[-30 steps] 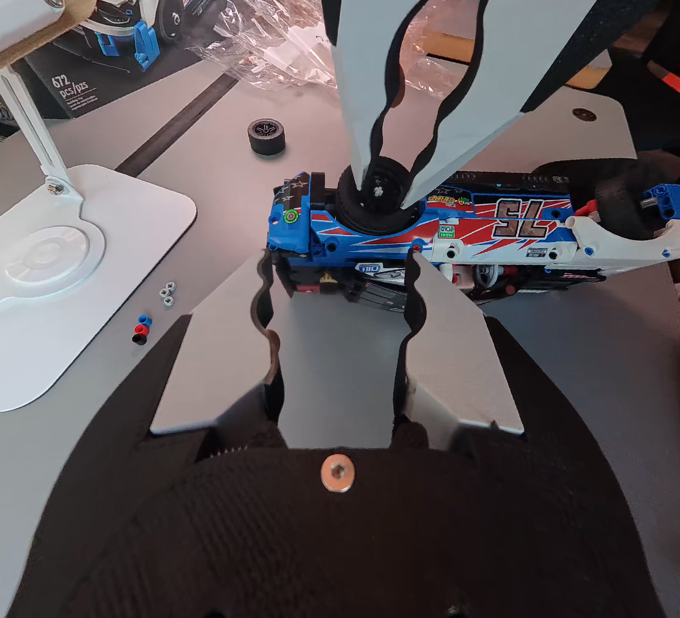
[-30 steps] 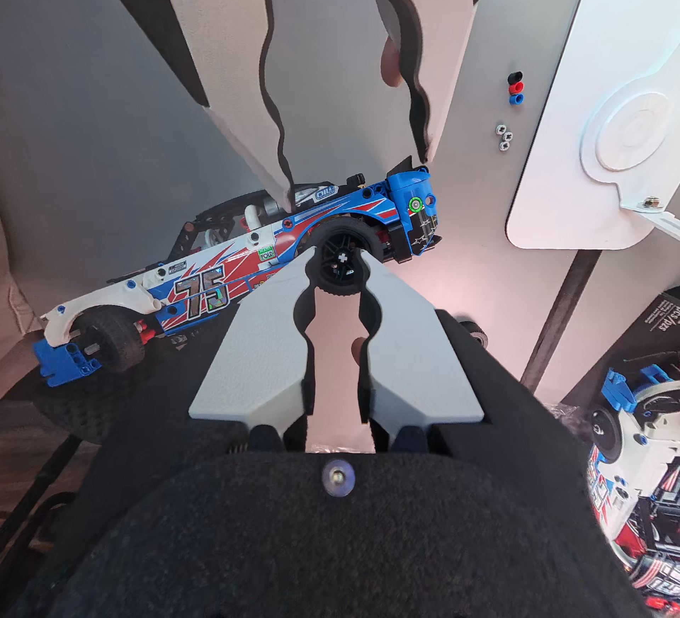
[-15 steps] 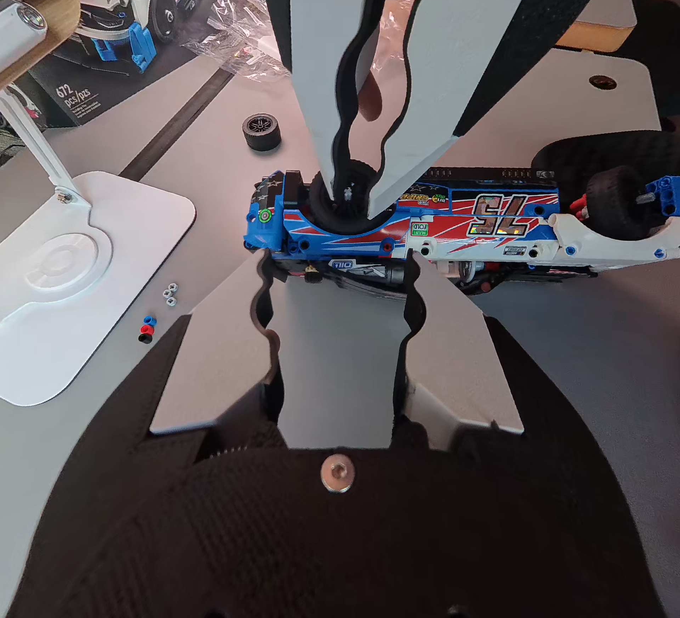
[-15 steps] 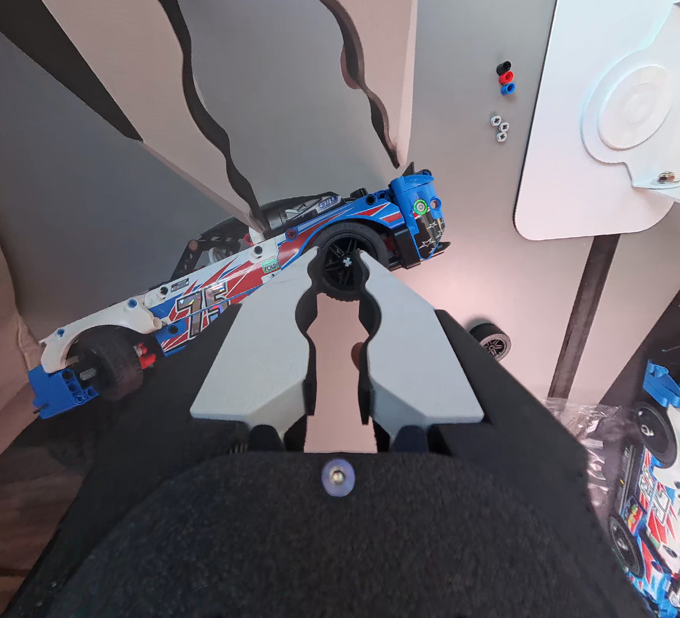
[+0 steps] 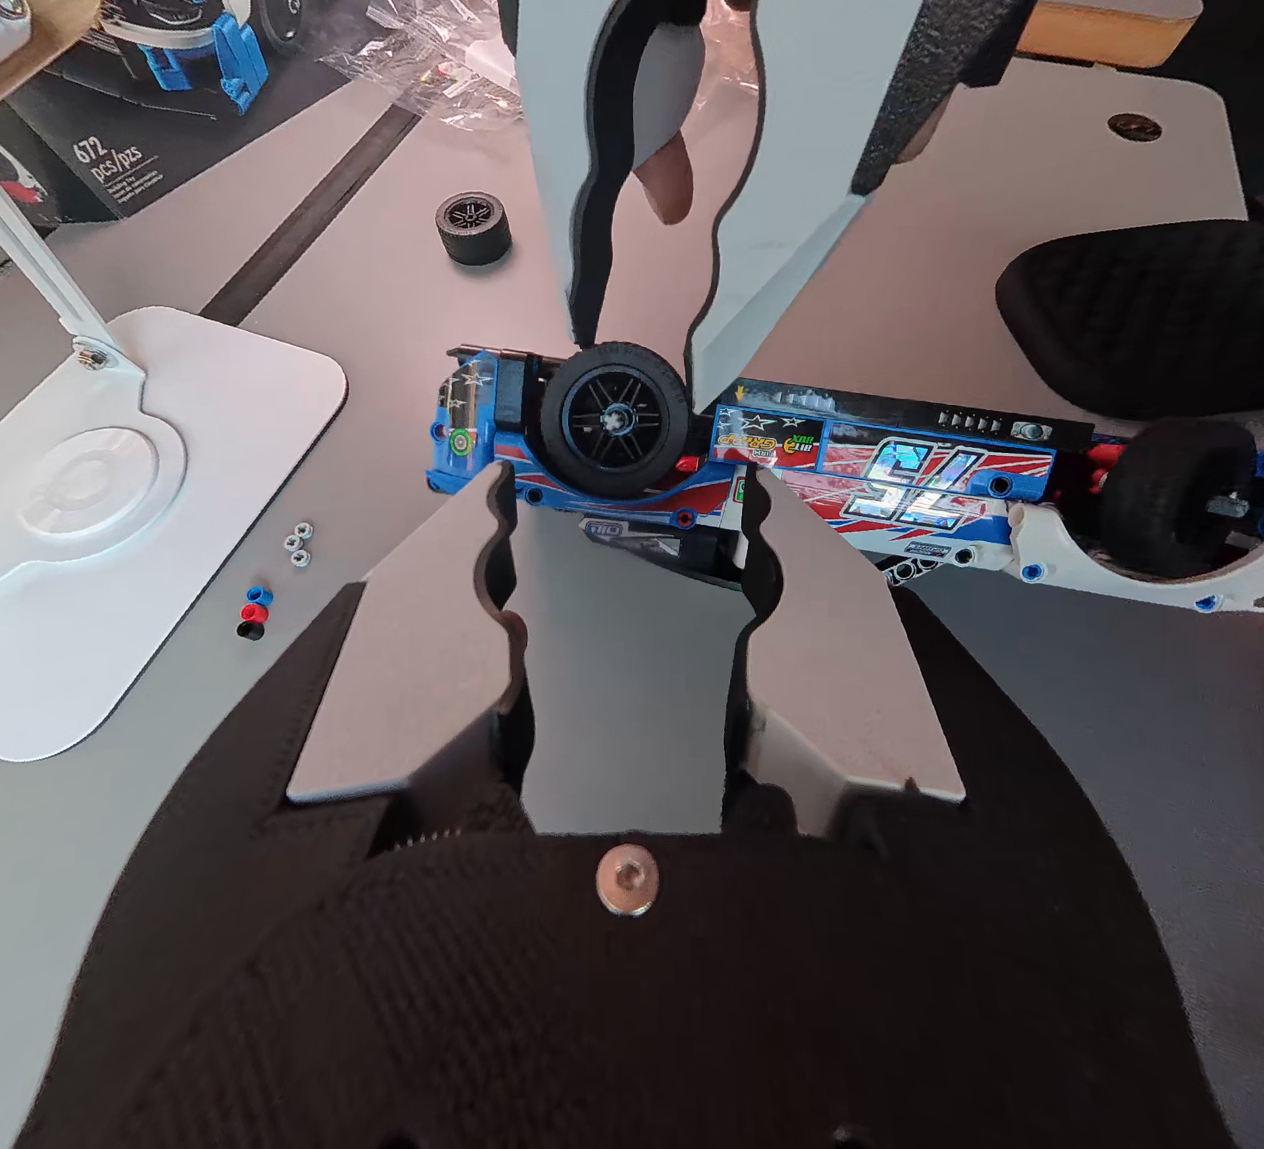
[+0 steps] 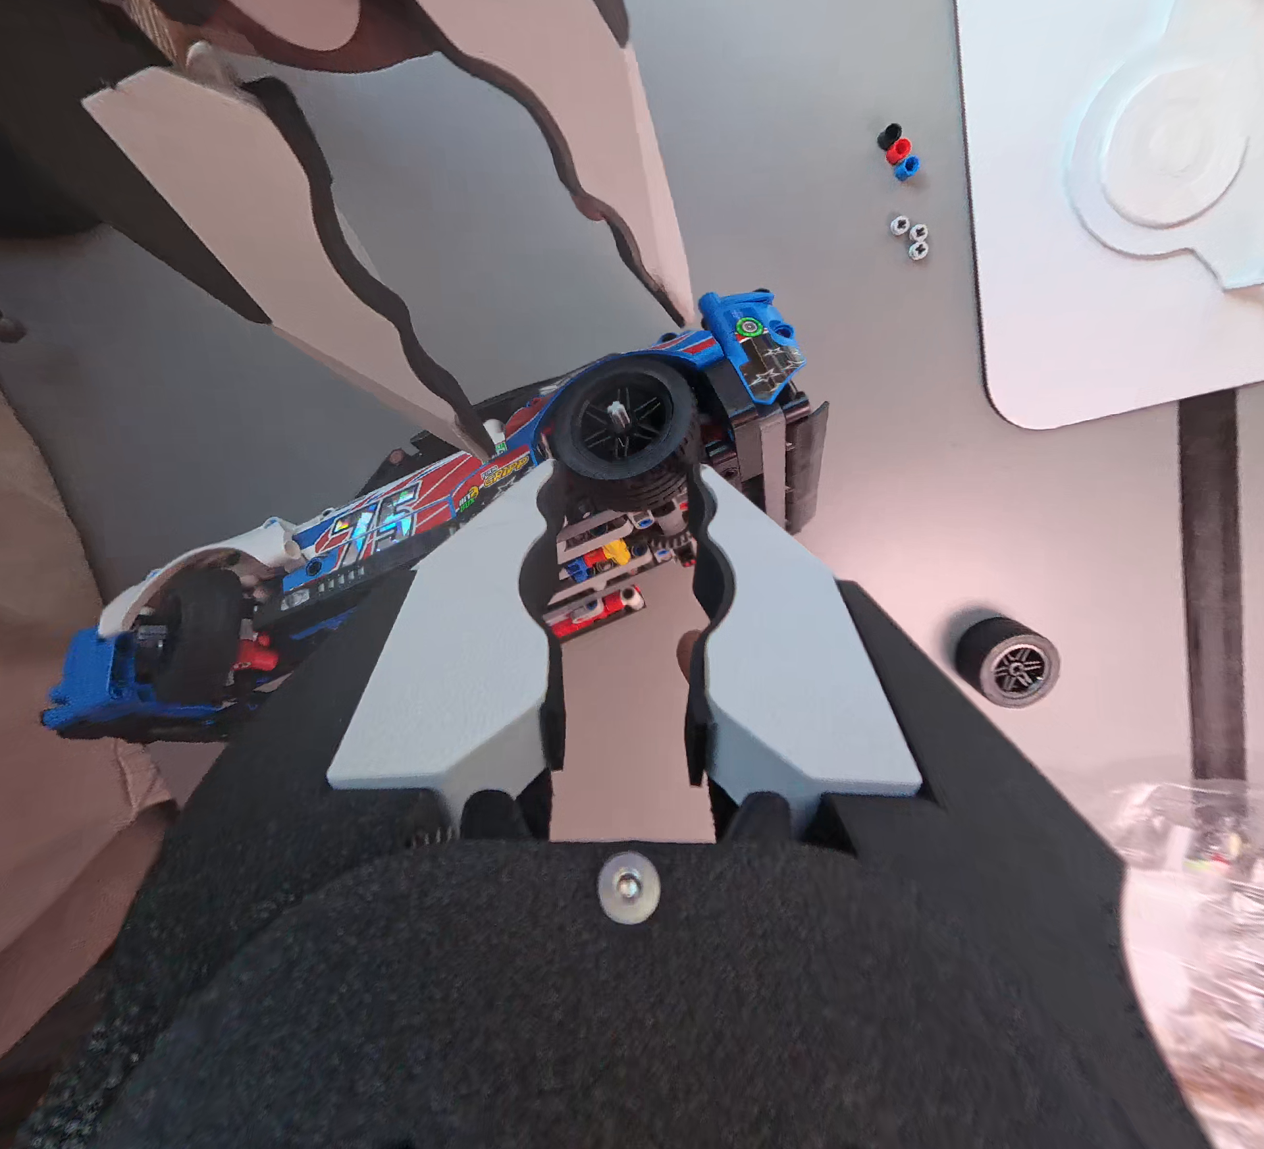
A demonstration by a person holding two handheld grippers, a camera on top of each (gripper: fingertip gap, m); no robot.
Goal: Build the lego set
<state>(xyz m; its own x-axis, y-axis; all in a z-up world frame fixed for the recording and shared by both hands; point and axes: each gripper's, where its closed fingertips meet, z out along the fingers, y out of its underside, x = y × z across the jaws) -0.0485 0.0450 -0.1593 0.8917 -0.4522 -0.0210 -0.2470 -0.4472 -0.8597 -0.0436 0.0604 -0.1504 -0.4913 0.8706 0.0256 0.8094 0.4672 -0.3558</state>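
The blue, red and white lego car lies on its side on the grey table, with the rear wheel facing up. My left gripper is open, its fingertips resting against the car's body below that wheel. My right gripper comes from the far side, jaws apart, its tips flanking the edge of the rear wheel's tyre. The car shows its underside there. A front wheel sits on the other end.
A loose wheel lies behind the car. Three small pins and three grey bushes lie beside a white stand base. The set's box and plastic bags are at the back, a black pad at the right. Both grippers' tips are close together, under 4 cm apart.
The car has tipped further onto its side, so the rear wheel faces up. My right gripper's jaws have widened around the wheel. My left gripper stays open against the body.
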